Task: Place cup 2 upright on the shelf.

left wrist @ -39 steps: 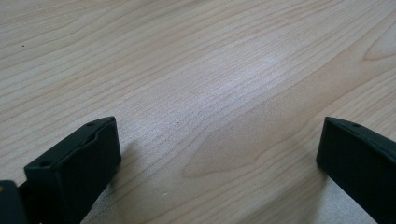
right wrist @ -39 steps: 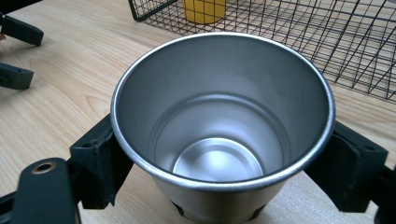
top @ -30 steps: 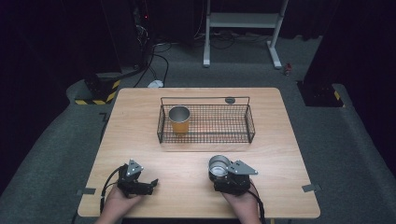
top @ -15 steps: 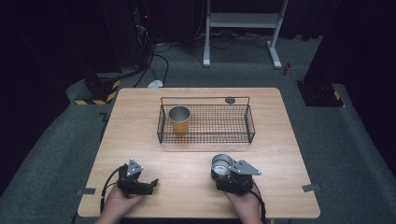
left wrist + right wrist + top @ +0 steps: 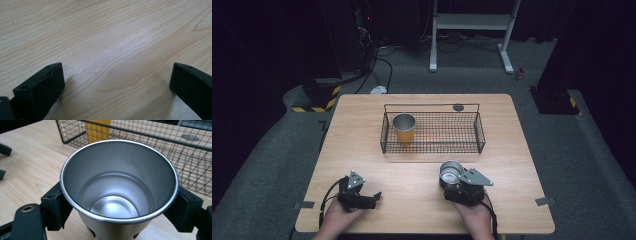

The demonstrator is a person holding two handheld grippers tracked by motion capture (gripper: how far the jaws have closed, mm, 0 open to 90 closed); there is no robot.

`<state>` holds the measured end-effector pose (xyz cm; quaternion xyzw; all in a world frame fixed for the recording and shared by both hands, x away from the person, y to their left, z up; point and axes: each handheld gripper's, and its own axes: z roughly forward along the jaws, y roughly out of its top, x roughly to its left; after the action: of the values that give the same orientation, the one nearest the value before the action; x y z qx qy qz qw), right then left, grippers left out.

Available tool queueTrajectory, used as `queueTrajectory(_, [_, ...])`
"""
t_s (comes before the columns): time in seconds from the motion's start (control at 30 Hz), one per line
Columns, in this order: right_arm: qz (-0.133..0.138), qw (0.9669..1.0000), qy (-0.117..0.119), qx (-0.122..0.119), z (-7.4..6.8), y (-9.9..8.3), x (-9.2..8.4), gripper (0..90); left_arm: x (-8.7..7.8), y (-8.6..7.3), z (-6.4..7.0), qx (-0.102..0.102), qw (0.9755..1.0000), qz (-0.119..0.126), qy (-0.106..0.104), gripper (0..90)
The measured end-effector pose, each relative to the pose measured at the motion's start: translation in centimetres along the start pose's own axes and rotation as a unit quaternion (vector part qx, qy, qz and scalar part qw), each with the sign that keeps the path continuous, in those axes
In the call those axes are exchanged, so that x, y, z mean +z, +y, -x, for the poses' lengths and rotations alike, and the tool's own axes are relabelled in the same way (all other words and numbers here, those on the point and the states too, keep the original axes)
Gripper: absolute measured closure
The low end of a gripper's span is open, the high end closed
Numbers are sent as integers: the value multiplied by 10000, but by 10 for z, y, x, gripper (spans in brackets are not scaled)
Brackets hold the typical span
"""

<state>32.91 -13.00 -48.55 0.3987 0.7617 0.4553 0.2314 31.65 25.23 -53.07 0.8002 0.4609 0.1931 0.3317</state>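
Observation:
A silver metal cup point(image 5: 451, 172) point(image 5: 117, 187) stands upright on the wooden table point(image 5: 422, 200), and my right gripper point(image 5: 453, 181) point(image 5: 117, 205) is shut on it, one jaw against each side. Inside the black wire basket point(image 5: 432, 131) stands an orange cup point(image 5: 404, 128) with a silver inside, at the basket's left end. The orange cup point(image 5: 98, 130) also appears behind the silver cup in the right gripper view. My left gripper point(image 5: 374, 197) point(image 5: 115, 82) rests low over the table at the front left, open, with bare wood between its jaws.
A small dark round disc point(image 5: 458, 107) lies on the table behind the basket. Beyond the table are a grey carpeted floor, cables, a yellow-black striped block point(image 5: 314, 102) and a white stand's legs point(image 5: 469, 35).
The right gripper with the silver cup has shifted slightly to the right. The left gripper has stayed put.

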Motion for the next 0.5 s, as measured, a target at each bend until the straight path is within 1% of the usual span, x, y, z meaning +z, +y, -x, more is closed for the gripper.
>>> queueTrajectory(0.07, [-10, 10000, -18, 3, 1, 2, 0, 181, 0, 0, 0, 15, 10000, 1, -9, 2])
queueTrajectory(0.1, [-12, 9999, -113, -40, 4, 5, 0, 181, 0, 0, -1, 33, 10000, 21, -31, 4])
queueTrajectory(0.17, [-13, 9999, -136, -29, 6, 6, 0, 181, 0, 0, -1, 35, 10000, 24, -43, 5])
queueTrajectory(0.2, [-25, 9999, -149, 26, 8, 8, 0, 181, 0, 0, -2, 37, 10000, 25, -52, 5])
queueTrajectory(0.23, [9, 9997, -221, 114, 10, 14, -1, 182, 0, 0, -2, 50, 10000, 28, -65, 5])
queueTrajectory(0.3, [76, 9994, -296, 172, 11, 18, -2, 181, 1, 0, -2, 60, 9999, 18, -79, 5])
queueTrajectory(0.37, [87, 9992, -335, 175, 12, 20, -2, 181, 1, 1, -2, 90, 9999, 18, -67, 4])
queueTrajectory(0.4, [136, 9990, -389, 190, 12, 23, -2, 181, 1, 1, -1, 56, 10000, 40, -70, 3])
queueTrajectory(0.5, [209, 9987, -434, 190, 13, 27, -3, 182, 1, 1, -2, 103, 9999, 20, -89, 3])
